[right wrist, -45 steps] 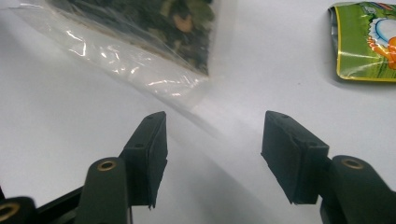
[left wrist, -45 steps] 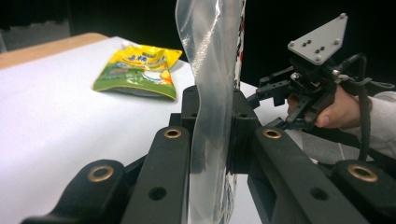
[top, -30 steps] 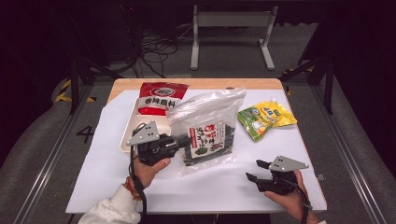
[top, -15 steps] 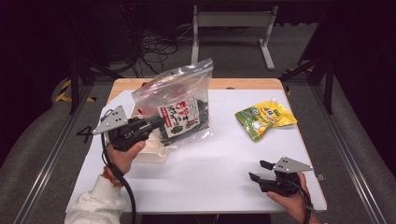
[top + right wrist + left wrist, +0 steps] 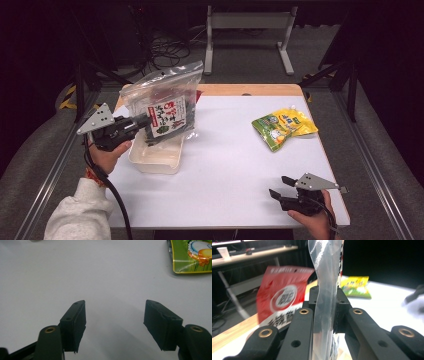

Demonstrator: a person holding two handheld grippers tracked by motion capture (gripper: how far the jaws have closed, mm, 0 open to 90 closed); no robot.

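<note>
A clear zip bag (image 5: 167,102) with a dark snack packet inside hangs upright over a white tray (image 5: 156,156) at the table's left. My left gripper (image 5: 142,121) is shut on the bag's lower left edge; in the left gripper view the clear plastic (image 5: 325,287) runs up between the two black jaws. Behind the bag a red snack packet (image 5: 283,296) stands out. My right gripper (image 5: 279,187) rests low near the table's front right, open with nothing between its fingers (image 5: 75,322). A green and yellow snack pouch (image 5: 284,126) lies flat at the right.
The white table top (image 5: 230,165) has a wooden strip (image 5: 250,90) along its far edge. Metal frame rails run along both sides of the table. A stand and cables sit on the floor beyond it.
My left gripper lifted the clear bag off the table, carried it leftward and stood it upright over the white tray. The right gripper stayed put.
</note>
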